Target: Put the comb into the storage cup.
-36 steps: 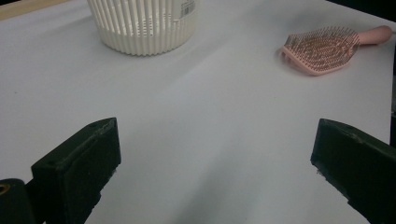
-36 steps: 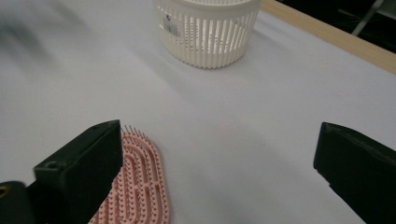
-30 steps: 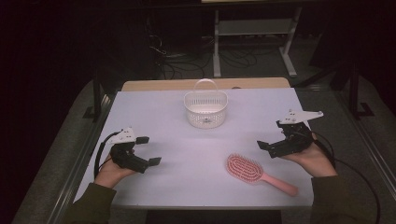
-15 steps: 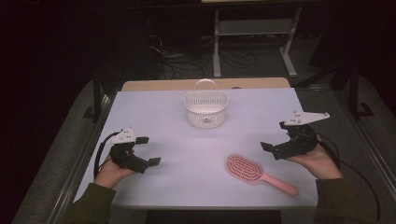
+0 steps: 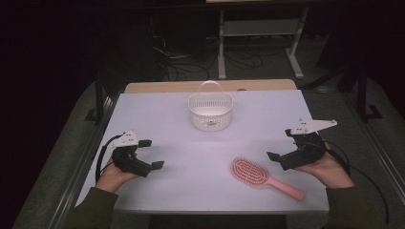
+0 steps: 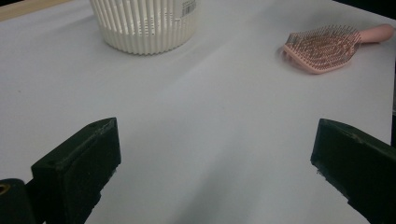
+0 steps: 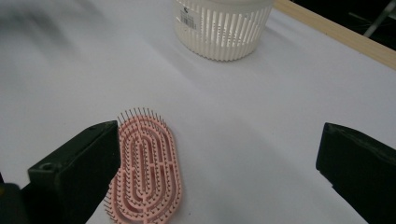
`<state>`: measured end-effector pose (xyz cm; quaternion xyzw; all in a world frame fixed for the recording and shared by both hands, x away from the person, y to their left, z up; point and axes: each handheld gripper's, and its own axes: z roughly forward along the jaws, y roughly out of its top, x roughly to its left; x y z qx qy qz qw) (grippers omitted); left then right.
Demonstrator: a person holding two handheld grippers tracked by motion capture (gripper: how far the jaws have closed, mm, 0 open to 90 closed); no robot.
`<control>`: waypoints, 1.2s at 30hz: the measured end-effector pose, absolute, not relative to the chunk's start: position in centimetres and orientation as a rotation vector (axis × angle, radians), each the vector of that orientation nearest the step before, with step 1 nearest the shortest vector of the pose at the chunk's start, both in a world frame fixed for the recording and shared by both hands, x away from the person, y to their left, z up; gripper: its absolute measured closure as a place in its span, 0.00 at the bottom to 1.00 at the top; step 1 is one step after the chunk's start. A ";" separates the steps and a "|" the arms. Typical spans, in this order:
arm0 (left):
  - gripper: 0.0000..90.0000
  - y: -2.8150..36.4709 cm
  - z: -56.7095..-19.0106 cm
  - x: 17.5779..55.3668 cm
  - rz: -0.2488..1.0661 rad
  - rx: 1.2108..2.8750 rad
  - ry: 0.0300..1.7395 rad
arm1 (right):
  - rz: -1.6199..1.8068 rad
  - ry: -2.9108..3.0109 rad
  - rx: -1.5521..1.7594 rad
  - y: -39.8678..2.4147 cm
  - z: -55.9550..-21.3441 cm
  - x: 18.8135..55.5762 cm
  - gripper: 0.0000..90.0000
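Pink and oval-headed, the plastic paddle hairbrush (image 5: 265,177) lay bristles-up on the white-covered bench (image 5: 157,114), toward its near right part, with its handle running away toward the near right edge. The right gripper (image 5: 283,146), held in the person's right hand (image 5: 325,167), hovered just beside the brush on its right, apart from it, its fingers spread wide with nothing between them. In the right gripper view the brush head (image 7: 145,170) sat next to the left finger (image 7: 74,172), partly behind it. The left gripper (image 5: 148,153) rested near the left edge of the bench, well apart from the brush, its fingers likewise wide open and empty. A white slatted plastic basket with a hoop handle (image 5: 210,110) stood at the far middle of the bench, well clear of both grippers and of the brush.
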<state>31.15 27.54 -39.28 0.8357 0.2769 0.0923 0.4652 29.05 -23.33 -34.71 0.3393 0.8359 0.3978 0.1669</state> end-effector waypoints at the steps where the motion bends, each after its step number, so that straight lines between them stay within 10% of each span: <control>1: 0.01 27.5 -39.3 31.1 0.228 2.054 0.679 | 1.132 2.381 0.963 -23.4 -34.8 29.0 0.00; 36: 0.01 27.5 -39.3 31.1 0.229 2.052 0.680 | 1.059 2.459 0.954 -24.3 -36.2 27.6 0.01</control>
